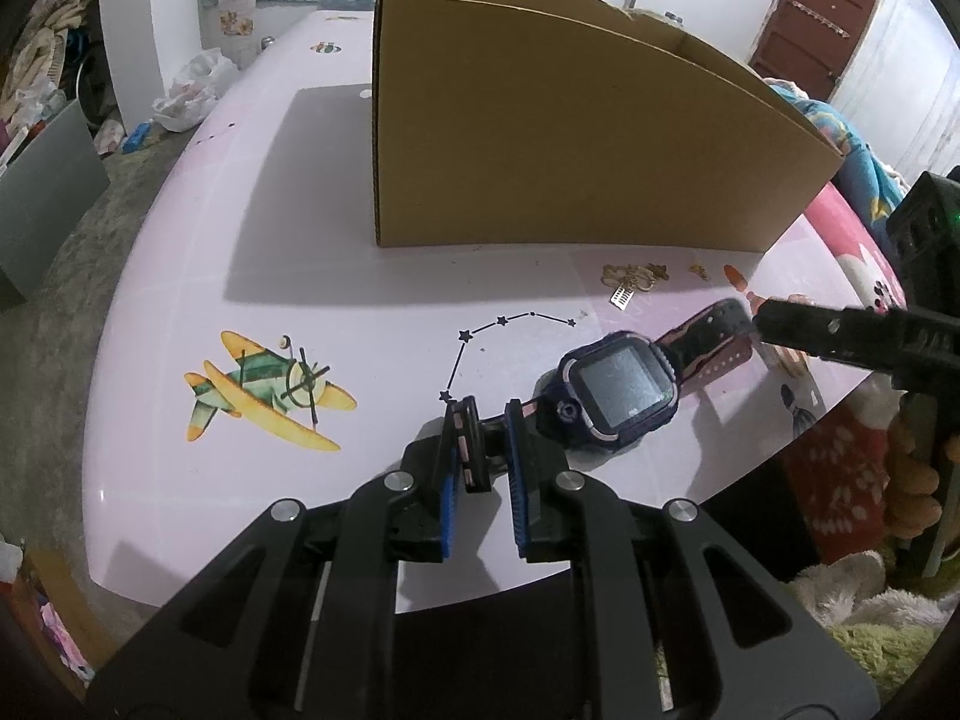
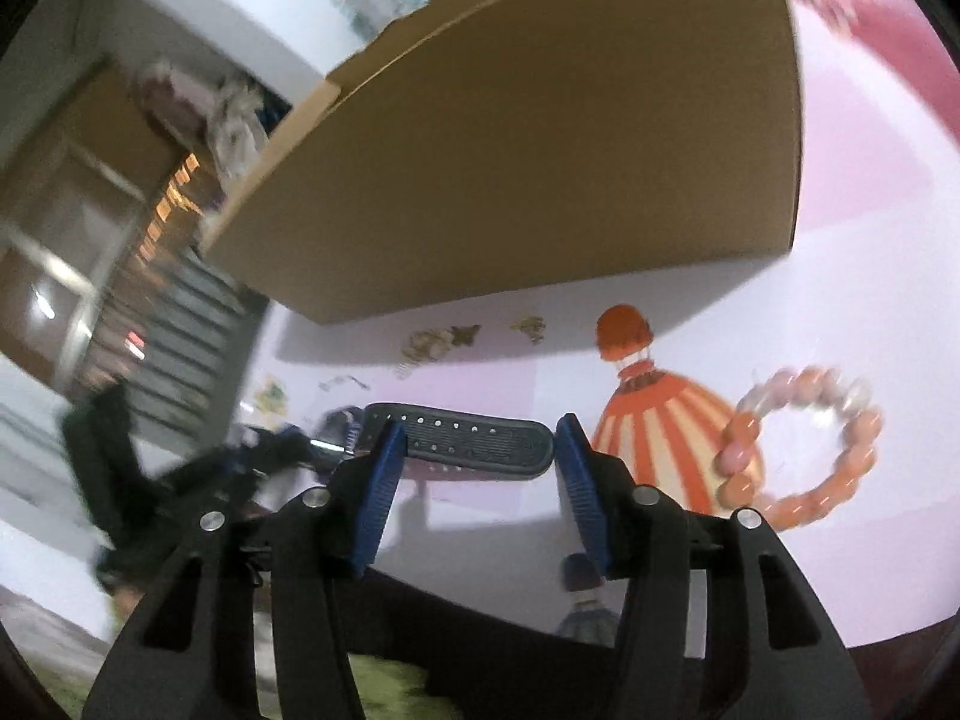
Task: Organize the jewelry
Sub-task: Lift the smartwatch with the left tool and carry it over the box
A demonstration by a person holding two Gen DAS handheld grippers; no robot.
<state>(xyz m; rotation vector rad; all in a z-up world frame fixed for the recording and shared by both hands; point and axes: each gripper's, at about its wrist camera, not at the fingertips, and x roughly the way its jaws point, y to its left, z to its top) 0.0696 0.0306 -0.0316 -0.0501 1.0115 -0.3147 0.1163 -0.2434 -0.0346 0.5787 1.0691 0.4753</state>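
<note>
My left tongs point(image 1: 486, 420) clench one strap of the watch point(image 1: 621, 387) on the bench point(image 1: 360, 330). My right tongs point(image 2: 477, 438) stand released around the other strap; I should close squarely, then lift both ends level toward the cardboard box point(image 1: 570, 138).

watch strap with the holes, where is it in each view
Left wrist view: the watch strap runs right and up from the watch, its tip at the right gripper; the left gripper clamps the other strap.
Right wrist view: the strap lies crosswise at lower centre, its end between the right gripper's open jaws.
Shared landmark: the cardboard box behind it.
</note>
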